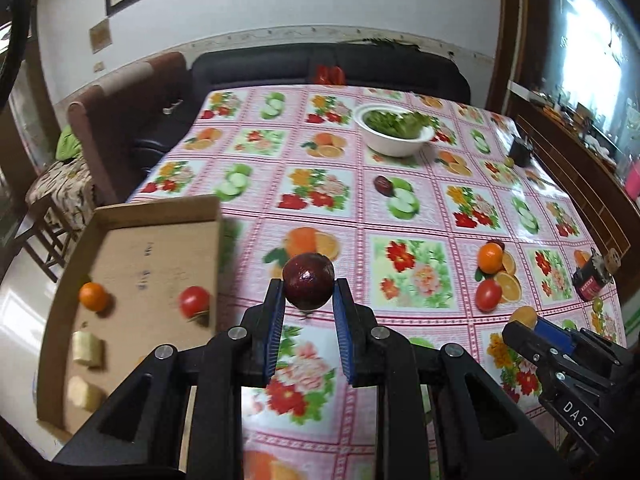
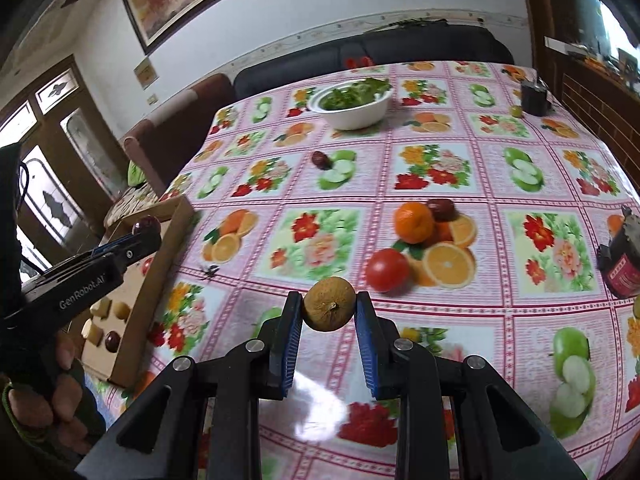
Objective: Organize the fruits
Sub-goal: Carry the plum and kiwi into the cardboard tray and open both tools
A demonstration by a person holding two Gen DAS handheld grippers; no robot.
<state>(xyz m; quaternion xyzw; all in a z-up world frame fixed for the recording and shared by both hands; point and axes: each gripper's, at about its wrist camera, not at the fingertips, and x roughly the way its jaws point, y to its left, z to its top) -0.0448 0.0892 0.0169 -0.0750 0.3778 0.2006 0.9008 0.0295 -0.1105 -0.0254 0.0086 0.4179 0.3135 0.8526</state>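
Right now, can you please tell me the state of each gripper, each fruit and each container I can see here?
left gripper: shut on the dark red fruit, lifted
right gripper: shut on the brown fruit, lifted
cardboard tray: open, partly filled
orange: loose on the tablecloth
tomato: loose on the tablecloth
white bowl: upright, holding greens

1. Dark red plum [image 1: 308, 281], round and glossy, pinched between blue pads.
2. Brown longan [image 2: 329, 309], likewise pinched.
3. Mandarin [image 2: 413, 223], tomato [image 2: 387, 270] and dark jujube [image 2: 441, 209] clustered on the tablecloth.
4. Cardboard tray [image 1: 160, 256] holding an orange [image 1: 93, 297] and a tomato [image 1: 194, 301].
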